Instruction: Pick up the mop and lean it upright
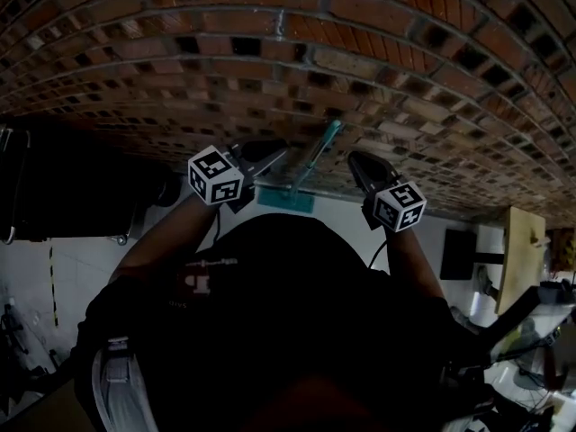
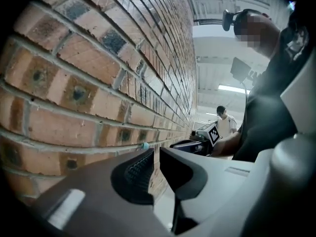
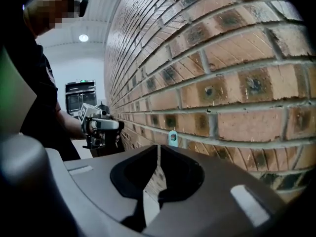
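Note:
The mop leans upright against the brick wall: its teal handle slants up from the flat teal head on the floor. The handle's teal tip rests on the bricks just beyond my right gripper, and shows as a small teal spot in the left gripper view. My left gripper is left of the handle, shut and empty. My right gripper is right of it, jaws a thin slit apart with nothing between them. Neither touches the mop.
The brick wall runs close along both grippers. A dark cart stands at the left on the white floor. A wooden board and dark equipment sit at the right. Another person stands far down the wall.

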Demonstrator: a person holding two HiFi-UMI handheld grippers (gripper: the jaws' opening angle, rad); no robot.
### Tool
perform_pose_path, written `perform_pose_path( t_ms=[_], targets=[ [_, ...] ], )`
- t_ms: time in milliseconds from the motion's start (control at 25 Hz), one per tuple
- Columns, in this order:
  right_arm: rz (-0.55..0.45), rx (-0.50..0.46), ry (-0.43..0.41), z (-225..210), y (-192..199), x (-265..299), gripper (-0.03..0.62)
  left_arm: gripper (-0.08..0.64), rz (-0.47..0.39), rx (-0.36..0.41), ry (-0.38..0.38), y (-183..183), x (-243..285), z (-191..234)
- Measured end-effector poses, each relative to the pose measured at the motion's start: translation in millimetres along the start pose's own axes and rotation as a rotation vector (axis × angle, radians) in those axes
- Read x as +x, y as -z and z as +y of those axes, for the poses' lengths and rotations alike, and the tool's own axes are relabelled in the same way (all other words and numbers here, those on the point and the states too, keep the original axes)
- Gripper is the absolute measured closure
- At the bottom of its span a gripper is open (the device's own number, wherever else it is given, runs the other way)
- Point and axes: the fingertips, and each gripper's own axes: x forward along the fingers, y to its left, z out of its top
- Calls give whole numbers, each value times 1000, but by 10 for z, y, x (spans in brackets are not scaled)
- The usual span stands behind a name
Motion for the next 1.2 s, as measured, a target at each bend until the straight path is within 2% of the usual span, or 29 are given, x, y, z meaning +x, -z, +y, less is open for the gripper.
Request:
perform_pose_path(
  t_ms=[240, 720, 1200],
  targets=[
    [11, 12, 5, -125, 145, 137, 534, 510, 79, 37, 32, 124, 386, 2],
    [87, -13, 1, -297, 671, 564, 489, 418, 195, 65, -27, 444, 1015, 189],
    [177, -27, 34, -434, 1295, 960, 469, 405, 217, 121, -158, 686, 1374, 331]
  ],
)
